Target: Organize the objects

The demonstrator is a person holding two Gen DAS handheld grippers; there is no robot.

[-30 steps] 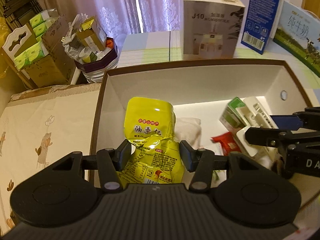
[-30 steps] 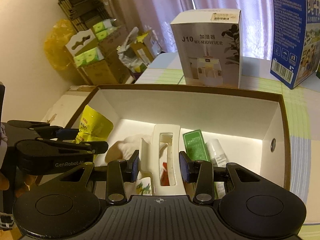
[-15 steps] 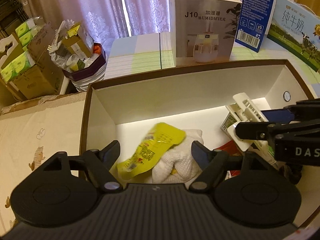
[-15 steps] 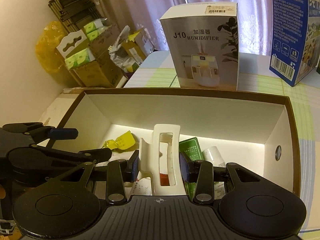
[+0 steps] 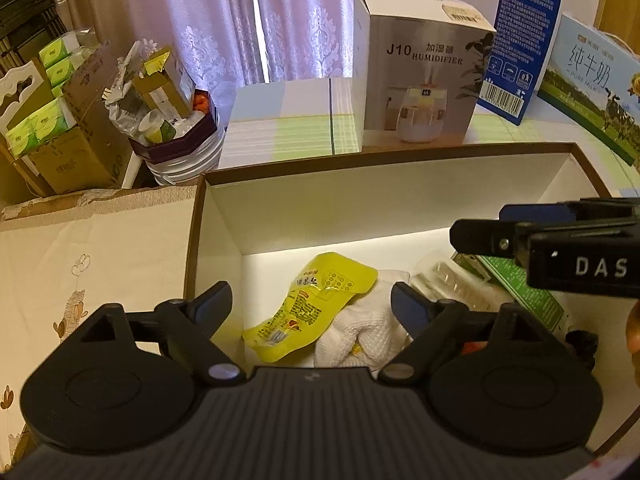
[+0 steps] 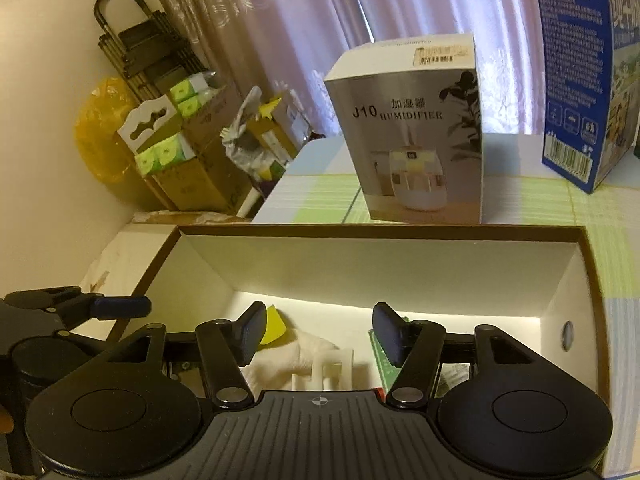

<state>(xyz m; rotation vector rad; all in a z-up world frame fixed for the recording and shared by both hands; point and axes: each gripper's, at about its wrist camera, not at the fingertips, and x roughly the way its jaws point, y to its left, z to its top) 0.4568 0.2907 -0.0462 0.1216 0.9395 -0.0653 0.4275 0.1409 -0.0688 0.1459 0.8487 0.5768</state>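
yellow snack pouch (image 5: 316, 304) lying on a white cloth (image 5: 360, 332) inside the open box (image 5: 360, 208), beside a white clip (image 6: 328, 368) and green packet (image 5: 520, 292); left gripper (image 5: 310, 300) and right gripper (image 6: 318, 330) both spread apart and empty, sorting apparently near done.

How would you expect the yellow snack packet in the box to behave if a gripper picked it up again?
The yellow snack packet is probably floppy: it lies bent, draped over the white cloth. Its glossy film looks slippery, so it might slide between fingers. It seems light, resting on the soft cloth without flattening it.
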